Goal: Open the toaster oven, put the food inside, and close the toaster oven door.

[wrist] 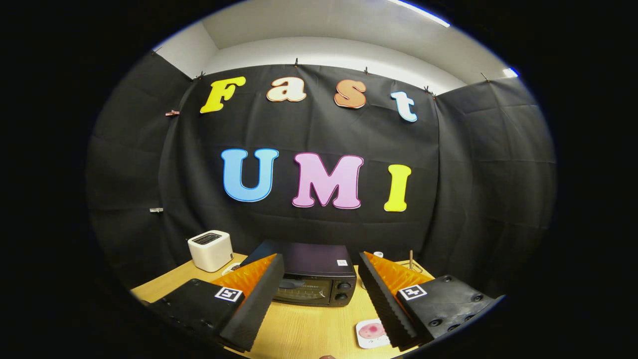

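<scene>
Wooden table (299, 329): toaster oven (311, 279) shut, just beyond my wide-open gripper (319, 294); food plate (371, 333) by right finger. I'd approach the door handle squarely.

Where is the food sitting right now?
In the gripper view, the food lies on a small white plate on the wooden table, by the right finger of the open gripper, in front of the closed toaster oven.

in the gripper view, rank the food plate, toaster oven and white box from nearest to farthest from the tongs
The tongs are open, holding nothing.
1. Food plate: on the table, beside the right finger.
2. Toaster oven: ahead, between the fingers.
3. White box: beyond the left finger, by the wall.
</scene>
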